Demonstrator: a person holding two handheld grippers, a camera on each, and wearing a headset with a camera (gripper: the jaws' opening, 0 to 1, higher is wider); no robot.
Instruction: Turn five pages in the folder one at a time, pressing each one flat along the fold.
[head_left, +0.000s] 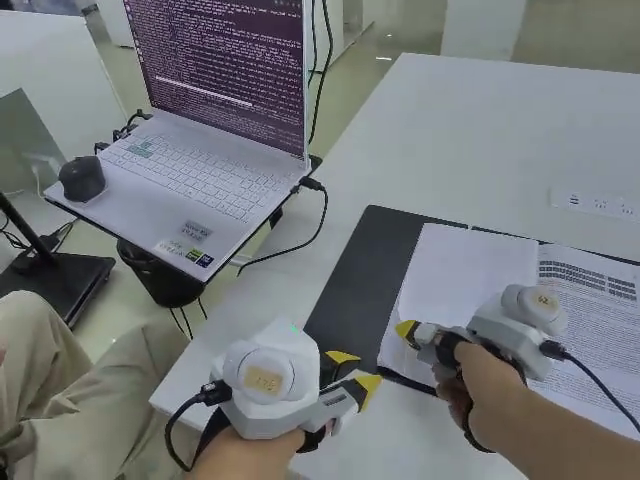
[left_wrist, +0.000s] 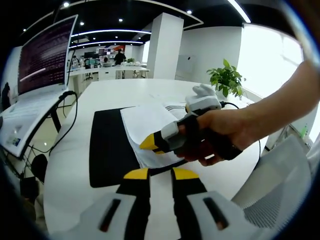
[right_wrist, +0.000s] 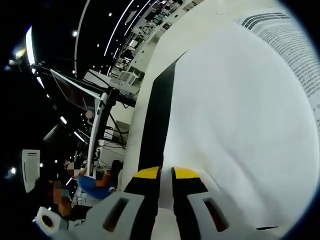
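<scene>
A: Folder (head_left: 355, 290)?
B: Lies open on the white table (head_left: 480, 130). Black cover to the left, blank page (head_left: 470, 275) over it, printed page (head_left: 600, 300) to the right.
A: Right gripper (head_left: 405, 328)?
B: At the blank page's near left edge. Jaws drawn close together; can't tell whether paper is pinched.
A: Left gripper (head_left: 353, 369)?
B: Near table edge, just short of the folder's near corner. Jaws slightly apart, bare tabletop showing through the gap.
A: Surroundings?
B: Open laptop (head_left: 200, 160) far left, off the table.
</scene>
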